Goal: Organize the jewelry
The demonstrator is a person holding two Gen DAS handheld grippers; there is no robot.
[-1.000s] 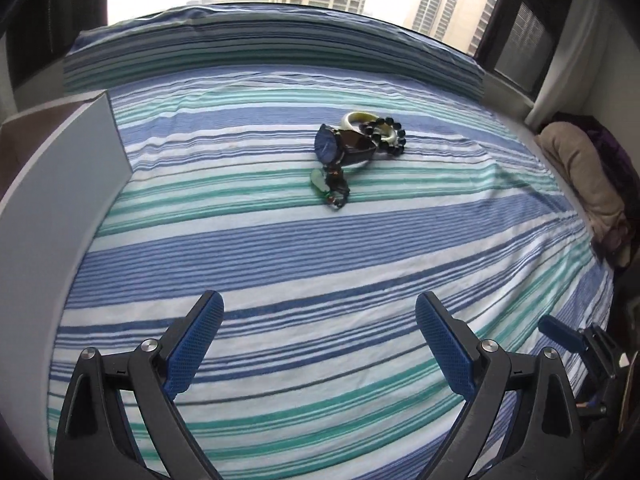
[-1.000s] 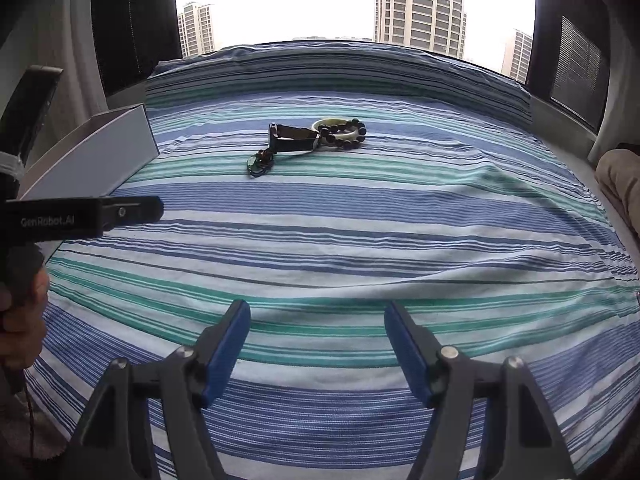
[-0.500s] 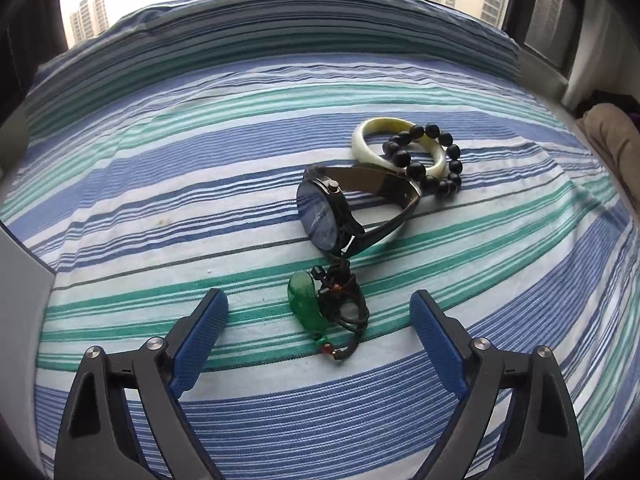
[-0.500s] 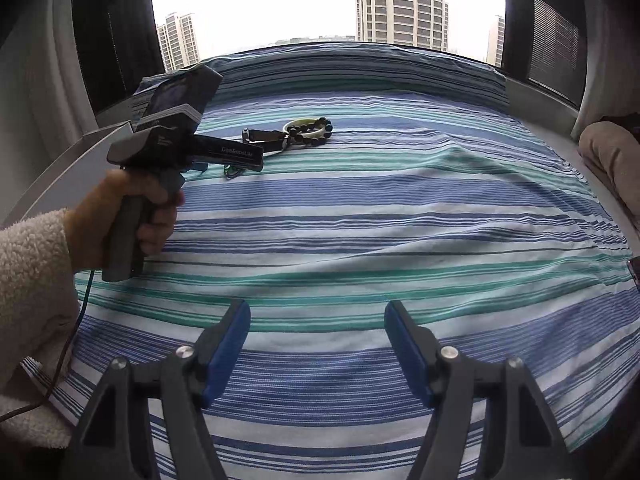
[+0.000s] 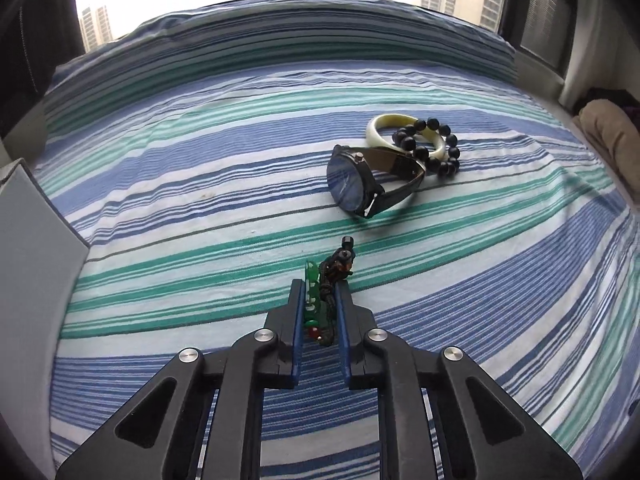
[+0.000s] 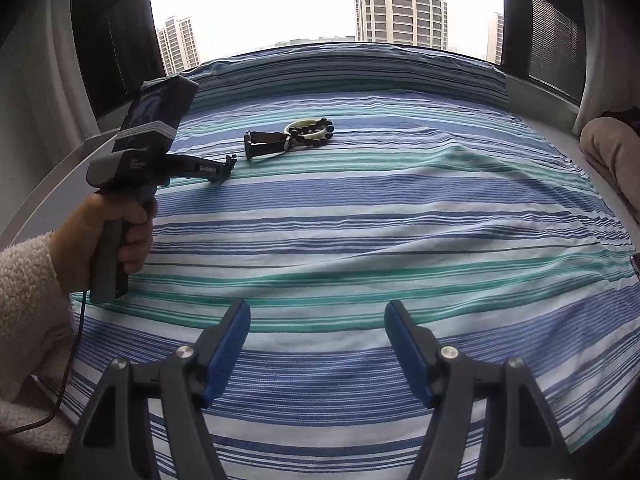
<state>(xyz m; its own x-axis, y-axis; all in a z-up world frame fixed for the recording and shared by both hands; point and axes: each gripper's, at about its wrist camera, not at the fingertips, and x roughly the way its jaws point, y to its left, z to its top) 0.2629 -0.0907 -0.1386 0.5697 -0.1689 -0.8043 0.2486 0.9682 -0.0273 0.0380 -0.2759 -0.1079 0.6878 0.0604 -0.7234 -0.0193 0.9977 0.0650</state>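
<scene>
A green pendant (image 5: 311, 280) on a dark knotted cord (image 5: 338, 266) sits between the blue pads of my left gripper (image 5: 319, 286), whose jaws are closing and press on it just above the striped bedsheet (image 5: 200, 208). Beyond lie a dark watch (image 5: 348, 184), a pale jade bangle (image 5: 376, 128) and a black bead bracelet (image 5: 444, 160), all touching. In the right wrist view a hand (image 6: 104, 232) holds the left gripper (image 6: 224, 170) near the watch (image 6: 260, 148). My right gripper (image 6: 318, 312) hovers open over the near sheet, holding nothing.
A grey box wall (image 5: 36, 248) rises at the sheet's left edge. A beige cushion (image 5: 608, 136) lies at the far right by the curtain. Windows stand behind the bed's far edge. A fleece sleeve (image 6: 24, 280) and a cable occupy the near left.
The left gripper moved forward and down to the pendant and its jaws went from wide open to closed around it. The right gripper stayed open and nearly still.
</scene>
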